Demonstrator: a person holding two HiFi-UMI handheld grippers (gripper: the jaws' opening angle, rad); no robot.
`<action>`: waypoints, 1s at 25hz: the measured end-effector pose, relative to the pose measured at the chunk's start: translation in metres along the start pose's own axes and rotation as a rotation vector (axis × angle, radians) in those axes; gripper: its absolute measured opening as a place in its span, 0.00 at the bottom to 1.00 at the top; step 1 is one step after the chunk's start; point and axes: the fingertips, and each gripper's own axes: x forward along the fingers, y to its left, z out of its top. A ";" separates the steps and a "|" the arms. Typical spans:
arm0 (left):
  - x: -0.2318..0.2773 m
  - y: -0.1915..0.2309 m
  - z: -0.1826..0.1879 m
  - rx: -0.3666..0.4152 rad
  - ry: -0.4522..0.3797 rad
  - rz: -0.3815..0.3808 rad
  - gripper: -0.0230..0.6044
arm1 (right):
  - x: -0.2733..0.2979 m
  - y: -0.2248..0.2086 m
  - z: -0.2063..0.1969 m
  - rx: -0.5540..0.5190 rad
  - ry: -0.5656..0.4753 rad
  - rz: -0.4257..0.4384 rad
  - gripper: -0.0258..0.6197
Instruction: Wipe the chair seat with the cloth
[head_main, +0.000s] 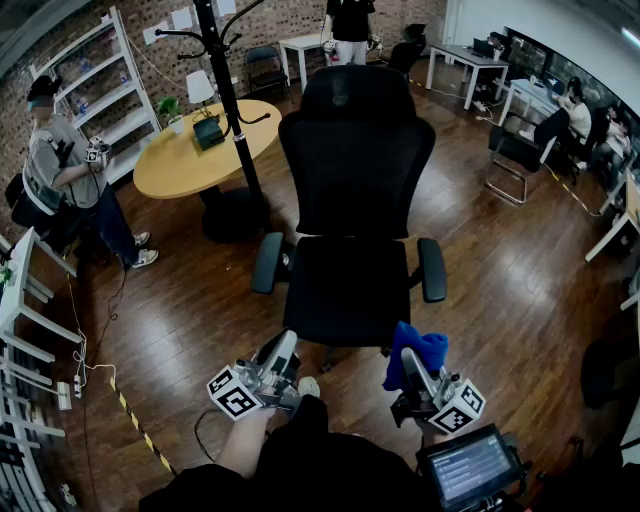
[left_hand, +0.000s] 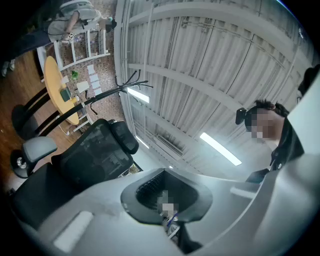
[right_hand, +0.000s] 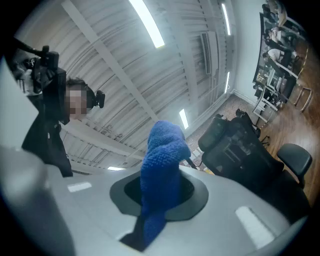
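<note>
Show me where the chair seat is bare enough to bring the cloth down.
The whole seat is bare, bordered by the armrests, the backrest and its front edge. It is crowded only short of that edge, where the left gripper and the right gripper with the cloth hover.

Right hand-held gripper (right_hand: 159, 200) clamps blue cloth (right_hand: 162, 160); black chair (right_hand: 240, 150) right.

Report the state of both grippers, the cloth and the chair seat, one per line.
Left gripper: shut, holding nothing.
Right gripper: shut on the cloth.
Cloth: bunched, sticking up from the jaws, not on the seat.
Chair seat: bare, nothing touching it.
</note>
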 end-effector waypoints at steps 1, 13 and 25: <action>0.005 0.009 0.004 0.002 -0.002 -0.001 0.03 | 0.009 -0.008 0.000 -0.005 0.003 -0.004 0.11; 0.087 0.154 0.064 -0.070 0.068 -0.047 0.03 | 0.161 -0.118 -0.003 -0.080 0.019 -0.079 0.11; 0.142 0.219 0.076 -0.137 0.111 -0.005 0.03 | 0.229 -0.215 -0.013 -0.099 0.104 -0.193 0.11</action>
